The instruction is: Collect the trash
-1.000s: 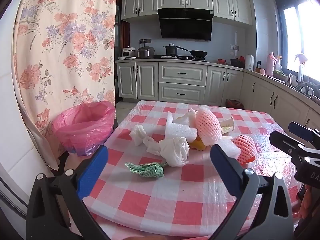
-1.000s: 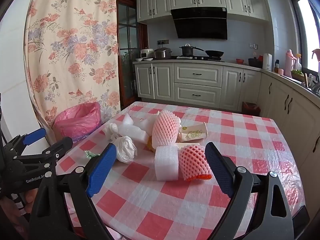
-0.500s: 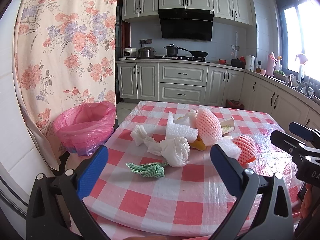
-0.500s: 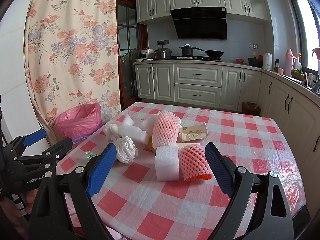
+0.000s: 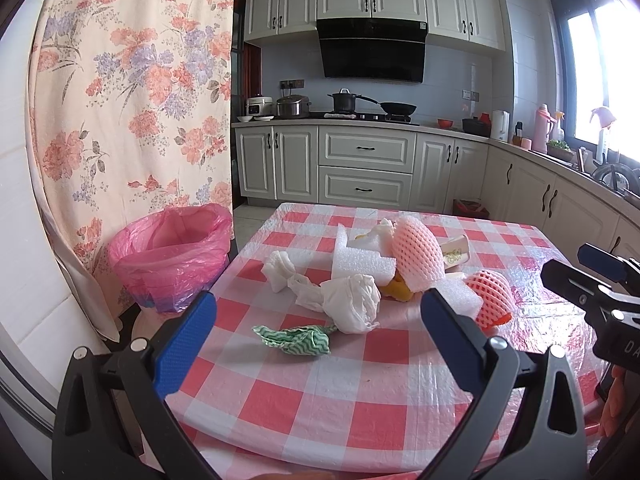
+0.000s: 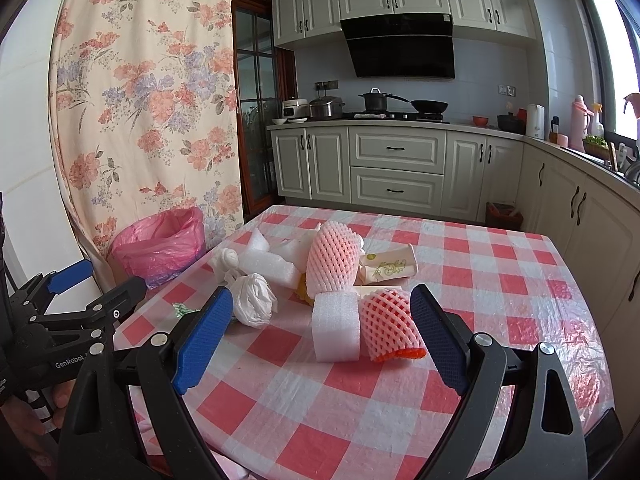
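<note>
Trash lies heaped on the red-and-white checked table: a green-patterned wrapper, a crumpled white bag, white foam blocks, two pink foam fruit nets and a paper box. My left gripper stands open just short of the green wrapper, holding nothing. My right gripper is open in front of the foam block and the smaller pink net, touching neither. A bin lined with a pink bag stands on the floor left of the table.
A floral curtain hangs behind the bin. Kitchen cabinets and a counter with pots run along the back and right wall. The other gripper shows at the edge of each view, with the person's hand below it.
Both views have crept very slightly toward the table. The trash has not moved and both grippers stay open.
</note>
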The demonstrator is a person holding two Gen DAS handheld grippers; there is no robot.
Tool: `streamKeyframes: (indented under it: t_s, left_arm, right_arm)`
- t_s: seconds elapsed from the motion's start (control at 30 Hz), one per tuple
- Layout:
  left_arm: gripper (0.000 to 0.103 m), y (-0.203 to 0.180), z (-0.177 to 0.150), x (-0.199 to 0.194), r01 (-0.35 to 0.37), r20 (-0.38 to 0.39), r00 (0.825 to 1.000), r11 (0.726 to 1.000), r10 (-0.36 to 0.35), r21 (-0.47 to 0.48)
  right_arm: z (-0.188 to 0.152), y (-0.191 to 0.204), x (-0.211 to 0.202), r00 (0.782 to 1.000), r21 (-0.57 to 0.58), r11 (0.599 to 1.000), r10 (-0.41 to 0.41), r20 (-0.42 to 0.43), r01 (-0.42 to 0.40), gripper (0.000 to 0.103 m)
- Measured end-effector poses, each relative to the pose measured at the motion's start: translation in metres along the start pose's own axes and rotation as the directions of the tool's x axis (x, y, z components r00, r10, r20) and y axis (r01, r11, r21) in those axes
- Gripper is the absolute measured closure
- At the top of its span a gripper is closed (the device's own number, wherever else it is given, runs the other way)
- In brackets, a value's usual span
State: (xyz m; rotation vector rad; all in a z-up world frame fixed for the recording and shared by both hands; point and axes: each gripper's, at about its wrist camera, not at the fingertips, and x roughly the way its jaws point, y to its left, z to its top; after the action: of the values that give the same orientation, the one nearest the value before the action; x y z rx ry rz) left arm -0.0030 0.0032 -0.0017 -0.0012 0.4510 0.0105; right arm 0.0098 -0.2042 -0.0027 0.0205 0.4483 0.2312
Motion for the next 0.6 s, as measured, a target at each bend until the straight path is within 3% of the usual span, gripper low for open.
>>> streamKeyframes:
  t_s: [0.6]
  left_arm:
    - [0.004,-0.0003,-0.0001,-0.0003,0.000,0.002,1.000,1.000,0.000,0.002]
  right_arm:
    - [-0.0002,-0.0013,-0.0002,1.000,0.004,1.000,0.002,0.001,-0.002,0.018]
